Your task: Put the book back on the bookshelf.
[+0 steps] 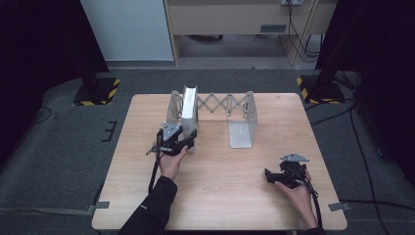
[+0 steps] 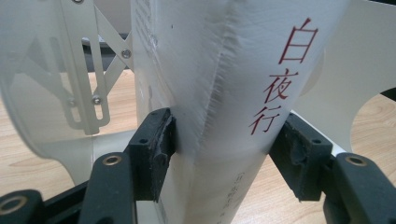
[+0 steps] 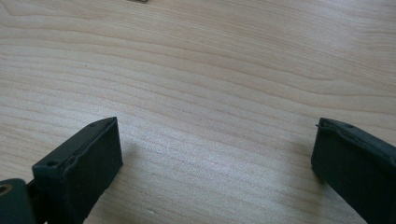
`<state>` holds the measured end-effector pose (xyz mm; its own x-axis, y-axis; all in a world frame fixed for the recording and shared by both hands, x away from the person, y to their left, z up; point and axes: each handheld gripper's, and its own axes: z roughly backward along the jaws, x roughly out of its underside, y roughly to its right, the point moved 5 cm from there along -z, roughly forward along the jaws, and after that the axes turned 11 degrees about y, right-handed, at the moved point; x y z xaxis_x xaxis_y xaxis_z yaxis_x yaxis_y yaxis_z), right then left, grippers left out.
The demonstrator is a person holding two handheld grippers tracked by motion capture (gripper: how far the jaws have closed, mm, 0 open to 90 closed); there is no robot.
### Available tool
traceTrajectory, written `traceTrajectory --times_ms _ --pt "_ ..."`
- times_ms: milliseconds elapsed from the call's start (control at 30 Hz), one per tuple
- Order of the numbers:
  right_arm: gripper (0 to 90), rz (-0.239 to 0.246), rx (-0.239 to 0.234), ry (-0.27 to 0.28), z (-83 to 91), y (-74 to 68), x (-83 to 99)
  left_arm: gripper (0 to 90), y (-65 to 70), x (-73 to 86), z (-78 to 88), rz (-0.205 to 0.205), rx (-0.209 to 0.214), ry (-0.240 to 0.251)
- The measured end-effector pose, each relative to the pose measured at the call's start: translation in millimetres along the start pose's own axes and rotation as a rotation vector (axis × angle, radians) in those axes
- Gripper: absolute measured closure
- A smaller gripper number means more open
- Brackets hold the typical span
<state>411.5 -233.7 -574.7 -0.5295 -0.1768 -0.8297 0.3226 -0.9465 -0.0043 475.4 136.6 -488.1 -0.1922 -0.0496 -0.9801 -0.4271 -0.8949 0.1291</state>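
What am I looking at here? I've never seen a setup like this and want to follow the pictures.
A person at a table holds a two-jaw gripper in each hand. The wide picture looks down from above; the other two come from cameras riding on the grippers, looking along their black jaws. On the table stands a white folding rack with a white book upright in it. The left gripper has the book between its jaws; whether they press it is unclear. The right gripper is open, holding nothing.
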Motion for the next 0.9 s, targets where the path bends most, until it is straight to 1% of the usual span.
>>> traceTrajectory --times_ms 67,133,333,433,467,600,700,767,800,833,867,900 --pt "2.2 -0.003 -0.001 -0.001 0.1 -0.2 -0.1 40.7 -4.0 -1.2 -3.3 0.005 0.001 -0.002" --pt "2.2 -0.004 0.000 -0.001 0.0 -0.2 -0.1 40.9 -5.1 -1.5 -4.5 0.007 0.000 -0.001" --pt "2.2 -0.003 0.001 0.001 -0.1 -0.2 -0.1 41.0 -10.9 -1.3 -12.0 0.014 -0.003 0.025" --pt "2.2 -0.004 0.002 0.001 -0.1 -0.2 -0.1 40.7 -10.6 -2.1 -13.6 0.009 -0.001 0.016" --pt "2.2 -0.004 0.000 -0.001 0.0 -0.2 -0.1 40.4 -10.8 -3.3 -15.4 0.007 0.003 0.005" --pt "2.2 -0.004 0.000 -0.001 0.0 -0.2 -0.1 39.8 -9.3 -2.9 -15.9 0.003 0.000 0.003" --pt "2.2 -0.001 0.000 0.000 0.0 -0.1 0.0 39.5 -8.1 -3.0 -12.0 0.013 0.001 0.001" --pt "2.2 -0.001 -0.002 -0.002 0.2 -0.1 0.0 37.6 -6.9 -4.2 -5.8 0.027 0.017 0.003" --pt "2.2 -0.001 -0.001 -0.002 0.2 0.0 0.0 36.6 -6.1 -5.1 -1.8 0.027 0.023 0.004" --pt "2.2 -0.001 -0.001 -0.002 0.2 0.0 0.0 35.5 -6.1 -5.1 -1.8 0.027 0.023 0.004" --pt "2.2 0.000 0.001 0.001 0.0 0.1 0.0 34.8 -4.5 -6.4 7.9 0.016 0.036 -0.002" --pt "2.3 0.001 0.001 0.001 0.0 0.1 0.0 34.1 -3.8 -6.3 13.4 0.014 0.042 -0.004"
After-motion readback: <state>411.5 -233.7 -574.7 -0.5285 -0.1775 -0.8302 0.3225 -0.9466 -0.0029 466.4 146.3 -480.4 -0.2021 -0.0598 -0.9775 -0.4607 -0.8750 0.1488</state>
